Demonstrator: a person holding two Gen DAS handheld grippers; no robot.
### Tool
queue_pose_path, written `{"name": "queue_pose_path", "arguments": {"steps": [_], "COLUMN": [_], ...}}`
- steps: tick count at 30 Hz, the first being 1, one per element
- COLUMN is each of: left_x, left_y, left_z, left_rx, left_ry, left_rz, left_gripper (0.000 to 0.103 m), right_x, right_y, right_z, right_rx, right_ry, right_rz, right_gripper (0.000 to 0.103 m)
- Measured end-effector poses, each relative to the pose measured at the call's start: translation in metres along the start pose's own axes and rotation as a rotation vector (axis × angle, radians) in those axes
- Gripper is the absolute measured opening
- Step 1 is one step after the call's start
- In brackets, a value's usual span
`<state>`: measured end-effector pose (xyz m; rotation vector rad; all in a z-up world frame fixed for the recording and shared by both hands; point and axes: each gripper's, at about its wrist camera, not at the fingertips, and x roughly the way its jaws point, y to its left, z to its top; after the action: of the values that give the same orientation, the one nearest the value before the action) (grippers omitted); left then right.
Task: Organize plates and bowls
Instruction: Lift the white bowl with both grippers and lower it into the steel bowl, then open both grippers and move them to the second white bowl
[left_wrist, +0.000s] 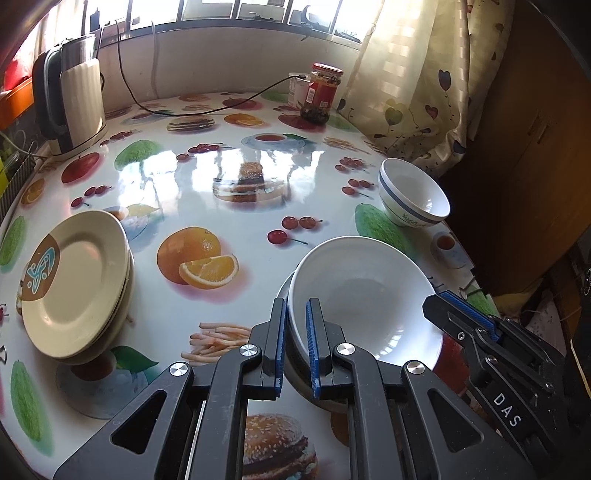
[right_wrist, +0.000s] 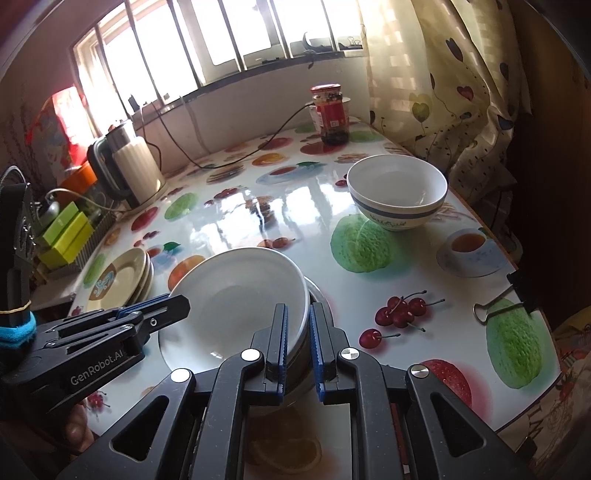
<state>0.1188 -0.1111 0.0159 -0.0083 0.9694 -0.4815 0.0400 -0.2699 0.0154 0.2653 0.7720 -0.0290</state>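
I have 2 tongs, and both are clenched on the same white dish. My left tongs (left_wrist: 295, 343) pinch its near-left rim; my right tongs (right_wrist: 298, 347) pinch its right rim. That white dish (left_wrist: 365, 295) is empty and sits over another dish whose edge shows beneath it. 1 bowl (right_wrist: 397, 192) with a blue band stands empty farther back on the tabletop (left_wrist: 229, 177). A stack of cream plates (left_wrist: 74, 284) lies at the left; I cannot count them exactly. 1 jar (left_wrist: 321, 92) and 1 kettle (left_wrist: 70, 103) stand at the back.
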Motion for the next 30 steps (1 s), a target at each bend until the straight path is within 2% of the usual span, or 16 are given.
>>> {"name": "queue_pose_path", "arguments": {"steps": [8,16,24,30], "left_x": [-0.001,-0.007,-0.005,0.005], "left_y": [0.002,-0.003,-0.022,-0.043], "left_z": [0.004,0.019,0.048,0.068], "left_rx": [-0.01,-0.002,0.038,0.07], "left_ry": [-0.009,-0.038,-0.069,-0.06], "left_rz": [-0.011,-0.051,-0.083,-0.116], "left_gripper": [0.011,0.013,0.014,0.014], "right_x": [-0.002,-0.007,-0.013,-0.016], "right_y": [-0.001,-0.005,-0.022,-0.042], "right_z": [0.002,0.013,0.031,0.049], "right_rx": [0.0,0.013,0.036,0.049], "right_ry": [-0.006,-0.033,-0.076,-0.111], "right_rz": [0.002,0.014,-0.04,-0.094], "right_gripper": [0.018,0.032,0.038,0.041]}}
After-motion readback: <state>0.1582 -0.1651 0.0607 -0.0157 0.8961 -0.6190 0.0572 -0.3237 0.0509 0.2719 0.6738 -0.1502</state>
